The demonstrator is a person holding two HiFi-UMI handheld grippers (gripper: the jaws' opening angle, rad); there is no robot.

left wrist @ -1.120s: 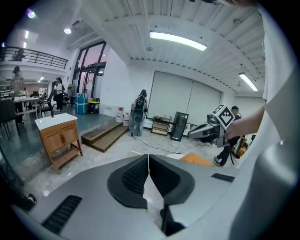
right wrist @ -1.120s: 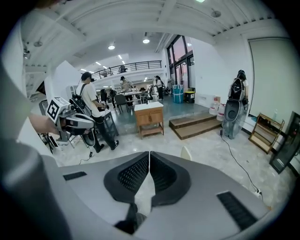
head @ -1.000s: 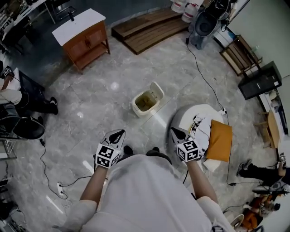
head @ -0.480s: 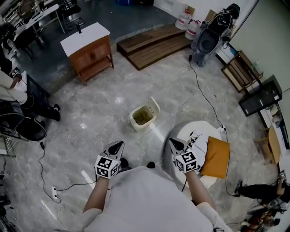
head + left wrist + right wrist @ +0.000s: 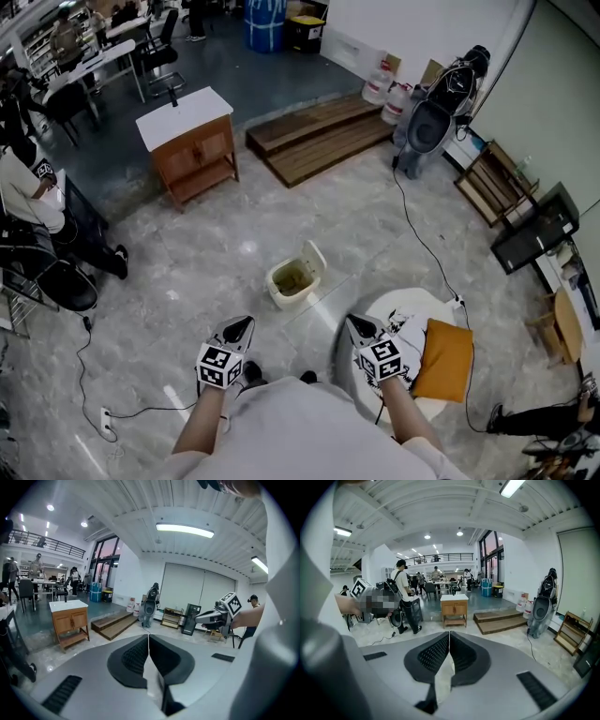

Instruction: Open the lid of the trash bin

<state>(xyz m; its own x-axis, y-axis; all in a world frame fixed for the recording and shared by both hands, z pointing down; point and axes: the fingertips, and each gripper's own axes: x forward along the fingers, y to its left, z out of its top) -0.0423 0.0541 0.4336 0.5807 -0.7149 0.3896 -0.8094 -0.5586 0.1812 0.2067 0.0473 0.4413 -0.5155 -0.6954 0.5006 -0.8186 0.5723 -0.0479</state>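
Note:
A small cream trash bin [image 5: 292,278] stands on the grey marble floor ahead of me, its lid [image 5: 314,260] tipped up at the far right side and the inside showing. My left gripper [image 5: 240,325] is held low and to the bin's near left, well short of it, jaws shut with nothing between them. My right gripper [image 5: 359,325] hangs to the bin's near right, also apart from it and shut on nothing. In the left gripper view the left gripper [image 5: 148,636] shows its black pads pressed together; the right gripper view shows the right gripper [image 5: 449,634] the same way. The bin is hidden in both gripper views.
A round white table [image 5: 401,314] with an orange cushion [image 5: 443,358] stands at my right. A wooden cabinet with a white top [image 5: 191,145] and low wooden steps [image 5: 319,136] lie farther off. A black cable [image 5: 422,239] runs across the floor. People sit at the left edge [image 5: 28,202].
The view has drawn back and lifted: the bin now looks smaller and farther away. Both grippers stay shut and keep their places in front of me.

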